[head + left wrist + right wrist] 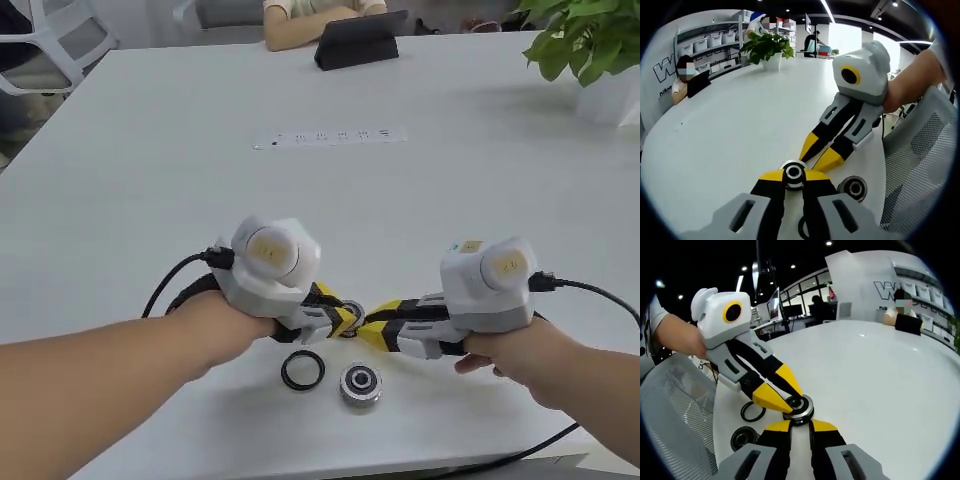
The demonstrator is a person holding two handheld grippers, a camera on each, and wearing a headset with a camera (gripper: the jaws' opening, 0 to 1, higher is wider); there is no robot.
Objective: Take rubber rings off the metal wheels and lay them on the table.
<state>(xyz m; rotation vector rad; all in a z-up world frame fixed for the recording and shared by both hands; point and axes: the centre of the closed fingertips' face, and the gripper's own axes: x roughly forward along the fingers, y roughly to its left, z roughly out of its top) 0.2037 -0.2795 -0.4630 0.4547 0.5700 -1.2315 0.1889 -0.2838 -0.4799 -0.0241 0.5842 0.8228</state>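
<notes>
The white table (150, 150) runs away to a plant (585, 40) and a dark tablet (360, 40) at its far end, where a person sits. On a wall, in both gripper views, stand big letters starting with W (662, 70) (the rest is cut off). A pale strip (330, 137) on the table carries print too small to read. Near the front edge the two grippers meet nose to nose. The left gripper (345, 322) has its fingers closed on a wheel (799, 406), held just above the table, bore turned toward that gripper's own camera, dark rubber apparently on its rim. The right gripper (368, 328) comes at it from the opposite side; the wheel lies dead ahead of its fingers, whose tips touch the rim with a narrow gap between them, and I cannot tell whether they pinch the rubber. The right looks like the peeling side, pulling away along its own line. Just in front of the grippers a black ring (303, 369) lies flat, and a second wheel (360, 384) beside it looks stripped.
</notes>
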